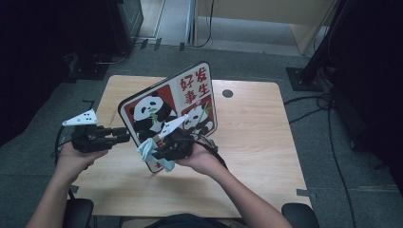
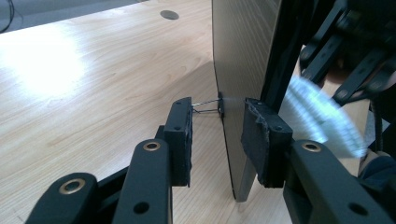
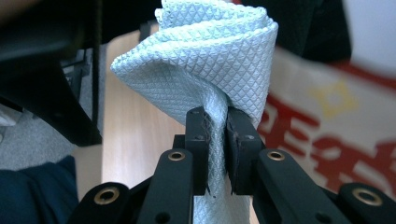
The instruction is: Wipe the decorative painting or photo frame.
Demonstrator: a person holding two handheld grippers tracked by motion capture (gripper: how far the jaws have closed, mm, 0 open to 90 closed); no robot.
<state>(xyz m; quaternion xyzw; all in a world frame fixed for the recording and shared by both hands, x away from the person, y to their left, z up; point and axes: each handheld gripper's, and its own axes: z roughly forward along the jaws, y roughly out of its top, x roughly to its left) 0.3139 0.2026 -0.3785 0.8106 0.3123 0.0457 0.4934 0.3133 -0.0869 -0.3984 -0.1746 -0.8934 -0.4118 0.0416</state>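
On the light wooden table (image 1: 256, 142), which carried a round cable hole (image 1: 227, 93) near its far edge, I noted the panda board (image 1: 190, 90) standing tilted on its lower edge, printed face toward the far right. I saw bare tabletop elsewhere, with glare on the wood in the left gripper view. Grey carpet (image 1: 247, 61) surrounded the table; black cables (image 1: 328, 123) trailed over it at right, and a dark stand base (image 1: 304, 78) sat past the far right corner. Pale wooden furniture (image 1: 266, 19) stood at the back of the room, and a chair arm (image 1: 297, 211) showed at the near edge.

Left gripper (image 1: 124, 135): I recorded it at the board's left edge. In its own view its jaws stood apart on either side of the board's edge (image 2: 229, 140), pads not pressing, with a small wire clip (image 2: 208, 106) just beyond the left pad. No earlier picture was available to me for comparison.

Right gripper (image 1: 159, 153): I recorded it in front of the board's lower part, clamped tight on a pale blue cloth (image 3: 210, 60). The waffle-textured cloth bunched above the pads and sat against the red and white printed face. The cloth (image 1: 151, 151) hung near the board's lower left corner in the high view.
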